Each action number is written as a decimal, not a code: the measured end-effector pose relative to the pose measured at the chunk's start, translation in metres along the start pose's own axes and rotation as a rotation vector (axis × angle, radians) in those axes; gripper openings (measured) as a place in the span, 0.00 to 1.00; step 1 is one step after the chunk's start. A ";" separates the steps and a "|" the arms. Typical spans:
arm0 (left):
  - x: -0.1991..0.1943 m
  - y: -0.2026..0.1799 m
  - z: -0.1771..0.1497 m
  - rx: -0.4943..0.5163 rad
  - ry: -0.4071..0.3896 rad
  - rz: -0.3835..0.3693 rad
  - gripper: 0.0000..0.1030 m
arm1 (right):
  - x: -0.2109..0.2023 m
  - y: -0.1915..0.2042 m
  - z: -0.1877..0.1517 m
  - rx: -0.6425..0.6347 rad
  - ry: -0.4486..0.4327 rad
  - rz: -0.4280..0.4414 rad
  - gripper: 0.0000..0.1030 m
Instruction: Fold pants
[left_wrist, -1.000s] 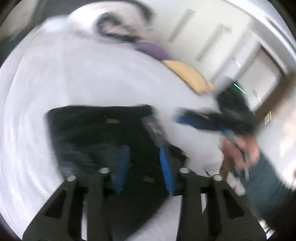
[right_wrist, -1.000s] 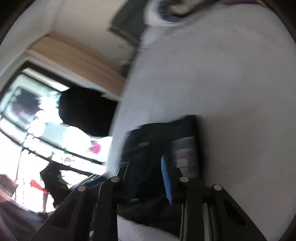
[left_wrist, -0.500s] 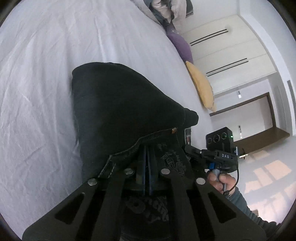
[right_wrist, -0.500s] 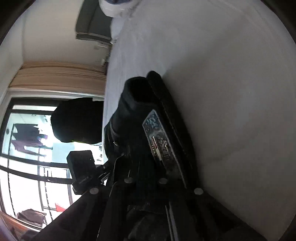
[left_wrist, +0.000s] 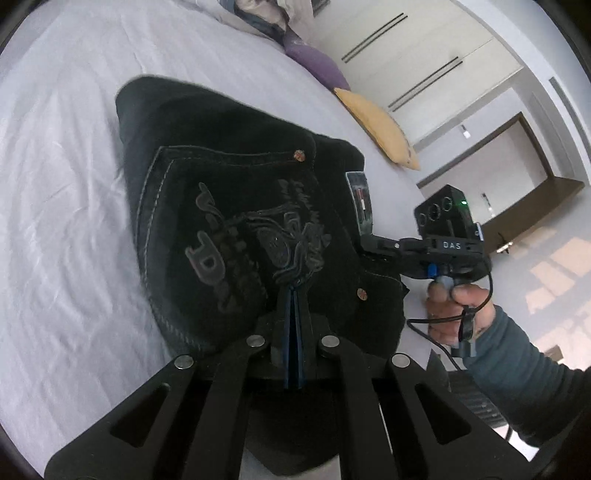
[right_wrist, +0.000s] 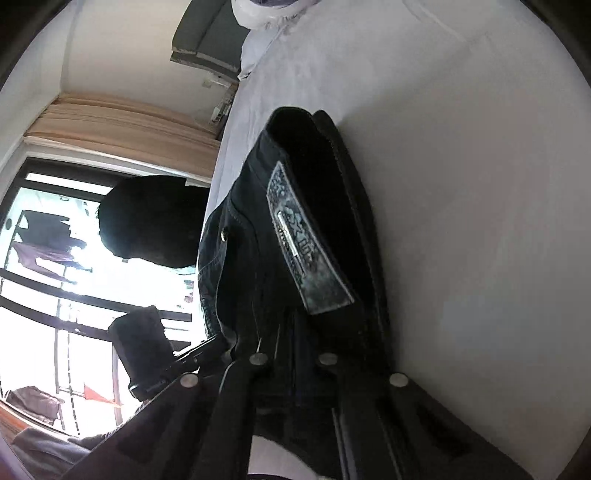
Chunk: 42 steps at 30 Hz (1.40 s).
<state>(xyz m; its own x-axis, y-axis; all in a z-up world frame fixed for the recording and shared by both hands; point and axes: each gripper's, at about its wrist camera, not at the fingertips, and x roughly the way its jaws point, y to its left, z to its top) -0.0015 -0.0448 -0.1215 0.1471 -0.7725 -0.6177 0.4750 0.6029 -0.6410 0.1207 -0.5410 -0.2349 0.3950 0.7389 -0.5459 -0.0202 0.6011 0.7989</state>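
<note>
Left wrist view shows your left gripper (left_wrist: 294, 295) clamped on the black pants (left_wrist: 236, 206), blue pads pressed together with denim pinched between them at lower centre of the frame, right at the embroidered back pocket (left_wrist: 255, 240). The pants are a folded bundle lying across the middle of the frame on the white bed sheet (left_wrist: 66, 229), waistband end raised toward you. At right of the same frame your right gripper (left_wrist: 373, 242) reaches in beside the waistband label (left_wrist: 360, 206), held by your right hand (left_wrist: 458, 310). From the right wrist view the right gripper (right_wrist: 293, 332) looks closed on the waistband near that label (right_wrist: 306, 254), though its tips are buried in dark cloth, so take that as a likely grip rather than a sure one

Your risks, as I judge them:
- Each bite seems to hold only some of the layers; lift or swing and the lower layers may sag out and undo the fold
- The two grips sit near each other, so the far end, at upper left of the left wrist frame, hangs unsupported and could drag on the sheet and skew
- Pull your hands apart unevenly and the waistband twists, leaving the edges misaligned
- Thick denim can creep out of the pads if you move fast
</note>
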 end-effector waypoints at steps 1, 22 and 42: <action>0.000 -0.007 -0.003 0.015 0.004 -0.001 0.03 | -0.001 0.007 -0.002 -0.019 0.000 -0.009 0.07; -0.045 -0.004 0.007 -0.046 -0.179 0.099 0.99 | -0.074 0.030 -0.005 -0.088 -0.200 -0.033 0.69; 0.031 0.018 0.047 -0.190 0.079 0.253 0.43 | 0.019 0.021 0.041 -0.059 0.098 -0.278 0.58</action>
<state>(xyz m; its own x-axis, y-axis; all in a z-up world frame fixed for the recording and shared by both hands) 0.0529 -0.0674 -0.1312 0.1686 -0.5803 -0.7968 0.2601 0.8059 -0.5319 0.1653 -0.5266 -0.2182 0.3025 0.5676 -0.7657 0.0220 0.7990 0.6010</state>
